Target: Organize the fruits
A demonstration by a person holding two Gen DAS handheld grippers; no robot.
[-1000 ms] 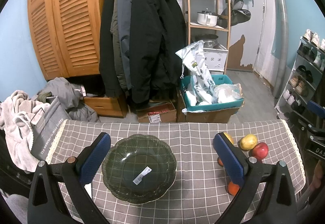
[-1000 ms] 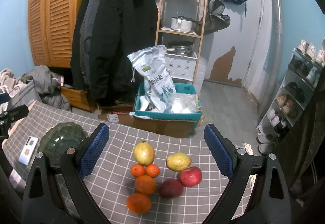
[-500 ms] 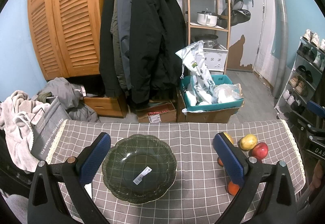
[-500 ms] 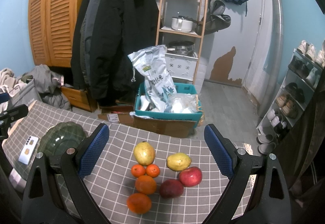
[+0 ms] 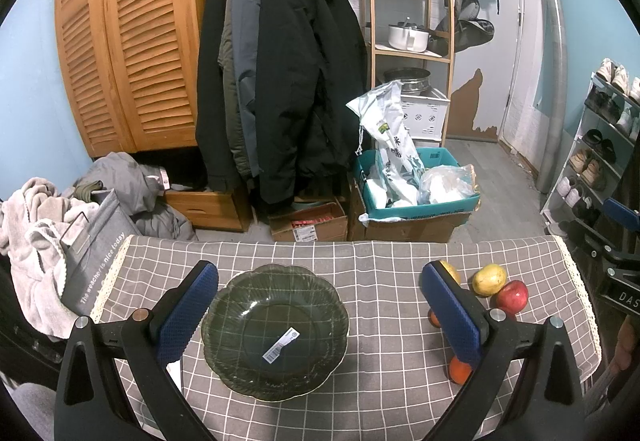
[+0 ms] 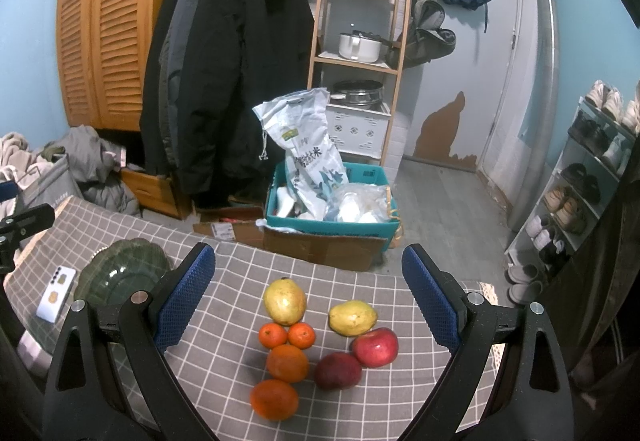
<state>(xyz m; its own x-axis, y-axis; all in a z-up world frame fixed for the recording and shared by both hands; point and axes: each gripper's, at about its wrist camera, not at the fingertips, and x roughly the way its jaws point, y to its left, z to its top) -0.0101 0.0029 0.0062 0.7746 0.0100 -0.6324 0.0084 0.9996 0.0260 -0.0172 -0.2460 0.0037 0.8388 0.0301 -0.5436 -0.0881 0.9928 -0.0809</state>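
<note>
While both grippers hang with jaws spread and empty, we judge sorting unstarted: fruits [image 6: 304, 341] cluster lower centre on the table [image 6: 240, 281]; bowl [image 5: 275, 329] empty. Next: right gripper [image 6: 308, 293] descends onto one fruit.

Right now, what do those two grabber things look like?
Each hand-held gripper, left and right, looks alike: two black plastic arms shaped like open triangles, tipped with long blue fingers with bumpy textured pads, and round silver bolts at the joints. No cables show.
</note>
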